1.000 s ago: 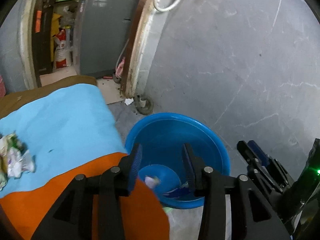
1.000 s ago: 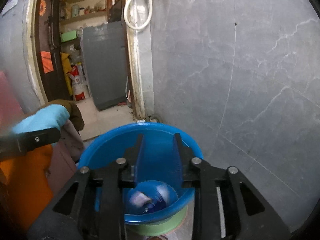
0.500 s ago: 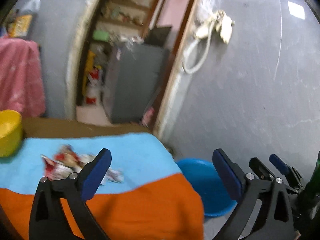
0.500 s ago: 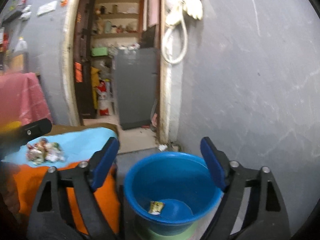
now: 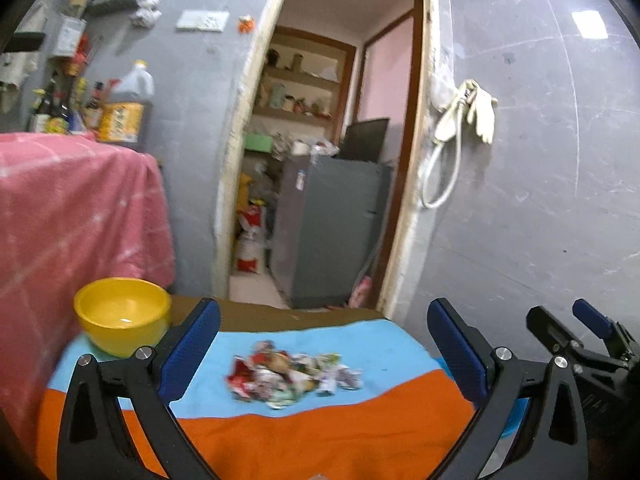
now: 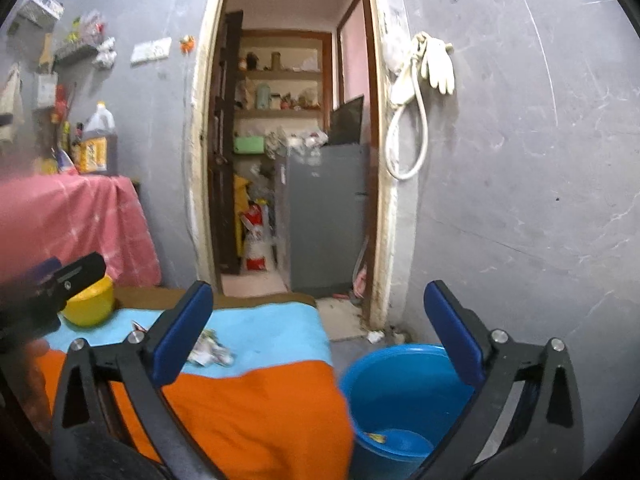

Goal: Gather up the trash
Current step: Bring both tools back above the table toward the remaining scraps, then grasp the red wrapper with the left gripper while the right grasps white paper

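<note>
Fingers [image 5: 200, 340] of the left gripper [image 5: 324, 344] are spread wide and empty, with the trash [image 5: 294, 374] framed just ahead between them. One scrap should be pinched, not the cloth [image 5: 312, 436]. Equally wide, the right gripper [image 6: 320, 332] is held near the tub [image 6: 396, 396] below its right finger.

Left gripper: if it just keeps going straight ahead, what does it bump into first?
Probably the pile of crumpled wrappers on the blue cloth. The open left gripper points right at it, nothing lying between, though depth is hard to judge here.
</note>
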A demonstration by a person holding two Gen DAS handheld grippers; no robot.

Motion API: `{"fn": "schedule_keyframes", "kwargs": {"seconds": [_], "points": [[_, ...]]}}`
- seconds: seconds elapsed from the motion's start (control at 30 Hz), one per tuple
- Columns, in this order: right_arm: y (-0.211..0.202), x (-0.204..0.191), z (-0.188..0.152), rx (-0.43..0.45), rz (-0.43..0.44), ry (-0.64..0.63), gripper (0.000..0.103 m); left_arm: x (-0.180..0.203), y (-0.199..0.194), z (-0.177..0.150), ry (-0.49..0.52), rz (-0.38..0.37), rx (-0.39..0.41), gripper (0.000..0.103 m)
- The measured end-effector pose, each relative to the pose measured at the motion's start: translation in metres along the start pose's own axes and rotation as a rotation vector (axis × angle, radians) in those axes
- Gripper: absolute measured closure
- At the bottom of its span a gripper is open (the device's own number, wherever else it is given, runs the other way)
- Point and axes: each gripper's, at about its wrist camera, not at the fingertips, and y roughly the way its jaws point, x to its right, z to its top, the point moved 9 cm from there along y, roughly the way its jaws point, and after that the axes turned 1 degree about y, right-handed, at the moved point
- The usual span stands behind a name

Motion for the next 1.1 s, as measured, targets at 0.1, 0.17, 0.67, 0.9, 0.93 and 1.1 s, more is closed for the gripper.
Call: {"fn": "schedule_keyframes", "kwargs": {"seconds": [0.1, 0.17, 0.67, 0.9, 0.93, 1.1], "points": [[-0.006, -0.016, 0.003, 0.041, 0.044, 0.02, 0.0, -0.019, -0.017, 0.0, 0.016, 0.049, 0.04, 0.002], [-0.008, -0.027, 0.002, 0.062, 0.075, 0.034, 0.0, -0.032, -0.024, -0.002, 0.031, 0.077, 0.057, 0.001], [0.004, -0.083, -0.031, 0.116, 0.201, -0.008, 0.0, -0.104, -0.026, -0.045, 0.053, 0.177, 0.017, 0.002], [0.031, -0.094, -0.048, 0.037, 0.192, -0.101, 0.0, -0.105, 0.002, -0.062, 0.049, 0.13, -0.085, 0.002], [0.037, -0.095, -0.052, 0.015, 0.187, -0.109, 0.0, -0.106, 0.009, -0.065, 0.048, 0.131, -0.116, 0.002], [0.06, -0.094, -0.065, -0.075, 0.196, -0.128, 0.0, -0.112, 0.049, -0.092, 0.021, 0.122, -0.315, 0.011]]}}
